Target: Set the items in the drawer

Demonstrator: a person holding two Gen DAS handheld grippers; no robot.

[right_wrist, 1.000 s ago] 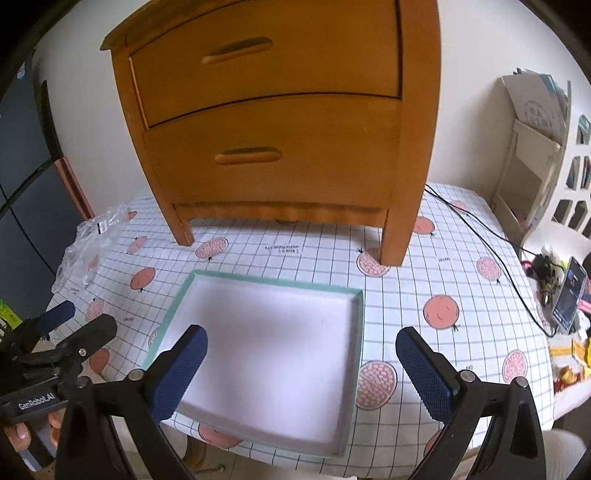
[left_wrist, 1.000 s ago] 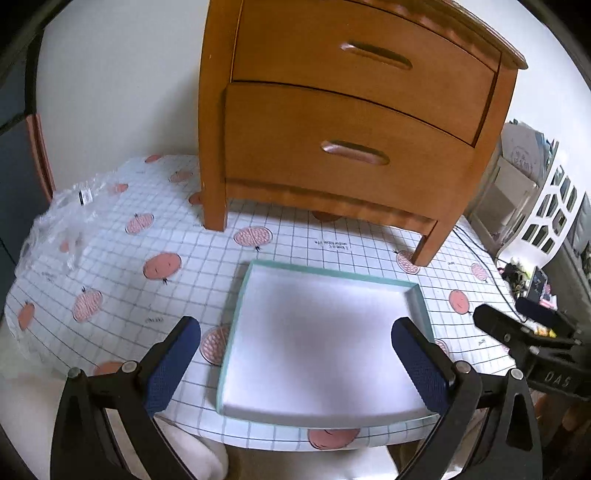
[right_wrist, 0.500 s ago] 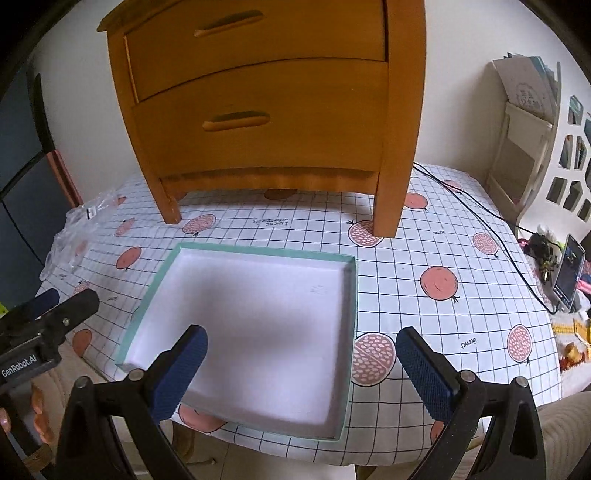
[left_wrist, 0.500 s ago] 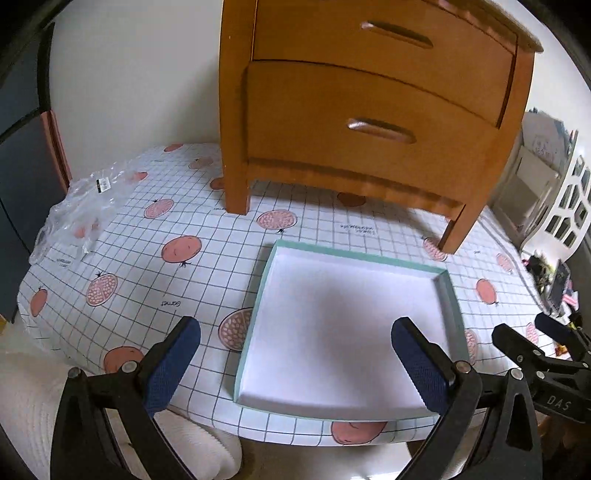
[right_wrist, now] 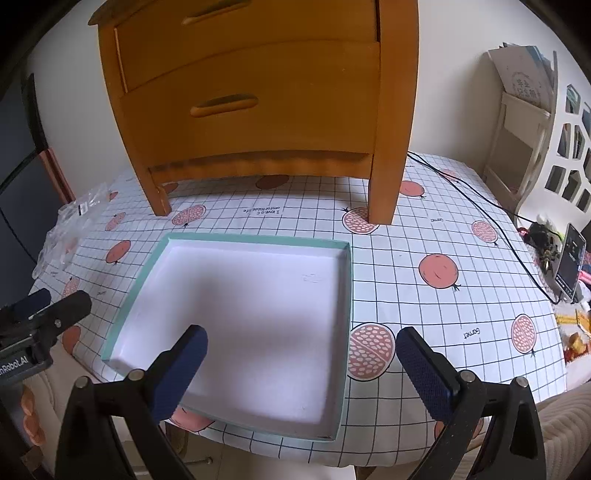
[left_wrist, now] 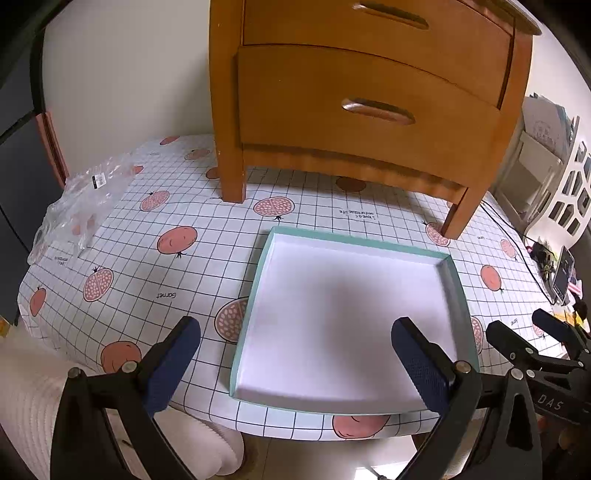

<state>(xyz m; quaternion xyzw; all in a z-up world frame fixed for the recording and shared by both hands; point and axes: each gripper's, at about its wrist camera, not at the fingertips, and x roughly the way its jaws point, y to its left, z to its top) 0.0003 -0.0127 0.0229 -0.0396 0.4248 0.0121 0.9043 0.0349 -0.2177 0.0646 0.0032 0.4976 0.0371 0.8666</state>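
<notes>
Two grippers hang over the near edge of a table [left_wrist: 122, 236] covered in a grid-patterned cloth printed with pomegranates. The left gripper [left_wrist: 295, 354] has its dark blue fingers [left_wrist: 173, 363] spread wide with nothing between them, and the right gripper [right_wrist: 301, 363] is spread just as wide and equally empty, its padded fingertips [right_wrist: 424, 373] well apart. In the left wrist view the right gripper shows at the lower right of the tray; in the right wrist view the left one sits beyond the tray's left rim.

Taking the shallow teal-rimmed tray [left_wrist: 255, 288] as the landmark: it lies flat on the cloth with a bare white floor, and no items are visible inside it. Directly behind the tray stands a wooden nightstand [left_wrist: 369, 122] on short legs, its feet resting on the cloth just beyond the tray's far rim. Both of its drawers are shut; the lower drawer [right_wrist: 258, 107], with a long carved handle, faces the tray, and the upper drawer [left_wrist: 376, 26] sits above it.

Far to the left of the tray, near the table's edge, lies a crumpled clear plastic bag [left_wrist: 81, 199]. To the right of the tray a black cable [right_wrist: 476, 195] runs across the cloth towards a phone [right_wrist: 570, 258] standing off the table's right edge. A white openwork shelf [right_wrist: 569, 140] stands further right, against the wall.
</notes>
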